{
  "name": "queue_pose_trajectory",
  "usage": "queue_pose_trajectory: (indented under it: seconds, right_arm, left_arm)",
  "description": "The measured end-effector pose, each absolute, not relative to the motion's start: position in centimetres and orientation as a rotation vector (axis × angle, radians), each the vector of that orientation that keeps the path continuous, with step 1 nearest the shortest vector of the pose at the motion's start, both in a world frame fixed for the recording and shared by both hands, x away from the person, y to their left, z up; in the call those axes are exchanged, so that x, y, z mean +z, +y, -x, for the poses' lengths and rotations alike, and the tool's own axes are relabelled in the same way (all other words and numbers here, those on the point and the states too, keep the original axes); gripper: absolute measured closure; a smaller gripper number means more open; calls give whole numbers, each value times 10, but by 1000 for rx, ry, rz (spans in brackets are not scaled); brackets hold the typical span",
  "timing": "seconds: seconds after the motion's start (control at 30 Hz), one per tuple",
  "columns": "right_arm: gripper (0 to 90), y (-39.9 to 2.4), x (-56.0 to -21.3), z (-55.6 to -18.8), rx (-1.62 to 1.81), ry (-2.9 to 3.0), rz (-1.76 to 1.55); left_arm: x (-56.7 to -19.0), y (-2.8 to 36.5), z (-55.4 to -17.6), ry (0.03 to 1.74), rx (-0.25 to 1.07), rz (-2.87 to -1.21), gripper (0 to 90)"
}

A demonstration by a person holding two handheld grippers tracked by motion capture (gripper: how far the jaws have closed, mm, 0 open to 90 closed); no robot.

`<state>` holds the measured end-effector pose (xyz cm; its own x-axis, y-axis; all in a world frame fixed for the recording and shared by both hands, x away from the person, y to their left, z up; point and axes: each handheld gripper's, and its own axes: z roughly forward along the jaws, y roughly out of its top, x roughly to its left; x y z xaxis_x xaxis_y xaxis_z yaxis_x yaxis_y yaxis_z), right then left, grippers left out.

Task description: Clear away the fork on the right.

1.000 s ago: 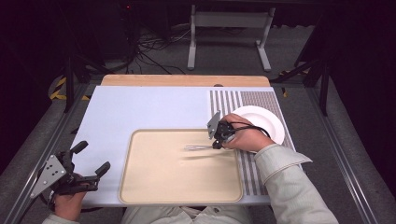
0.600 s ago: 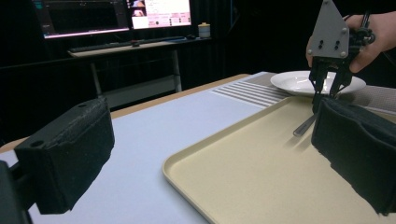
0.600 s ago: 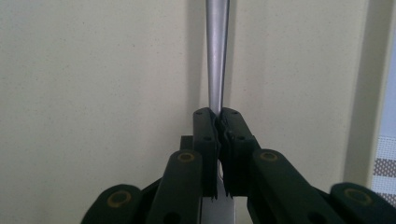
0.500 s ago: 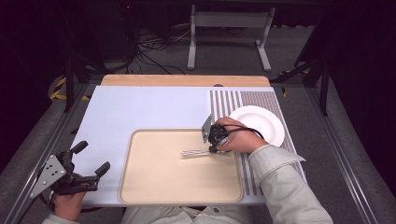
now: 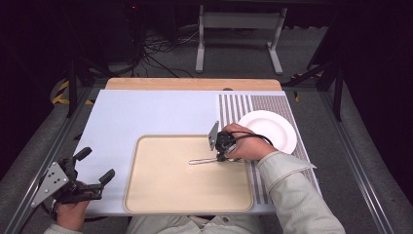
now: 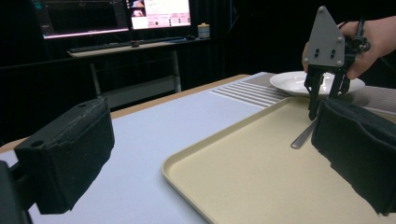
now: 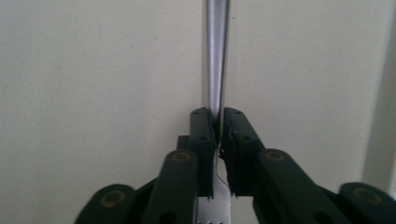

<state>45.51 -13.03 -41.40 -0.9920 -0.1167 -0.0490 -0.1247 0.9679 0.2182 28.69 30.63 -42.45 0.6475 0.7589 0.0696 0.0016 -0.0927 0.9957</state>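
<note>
At the near left corner of the table (image 5: 146,112), the left gripper (image 5: 90,176) hovers with its 2 jaws spread wide, holding nothing. To its right, over the beige tray (image 5: 165,190), the right gripper (image 5: 221,155) pinches a fork (image 5: 202,160) by the neck; the right gripper view shows tines behind the jaws, handle (image 7: 216,51) ahead. Beyond that gripper lies a white plate (image 5: 272,127). Monitor writing in the left gripper view is unreadable.

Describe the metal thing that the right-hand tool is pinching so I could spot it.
Find the beige tray near the table's front edge. Near its right side lies a silver fork, clamped by the right gripper. It is the tray's sole item; the white plate sits outside.
</note>
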Motion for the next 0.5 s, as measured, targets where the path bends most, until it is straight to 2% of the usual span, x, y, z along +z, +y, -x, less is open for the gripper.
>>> queue_pose_trajectory:
  seconds: [0.1, 0.23, 0.5]
  right_arm:
    - [784, -130, -410, -454, 385, 3076, 188]
    - [900, -128, -404, -453, 479, 3063, 188]
    - [900, -119, -402, -453, 580, 3034, 157]
  left_arm:
    - [-425, 306, -287, 654, 715, -1548, 1]
    - [-424, 306, -287, 652, 717, -1547, 1]
    - [-425, 306, -287, 651, 715, -1547, 1]
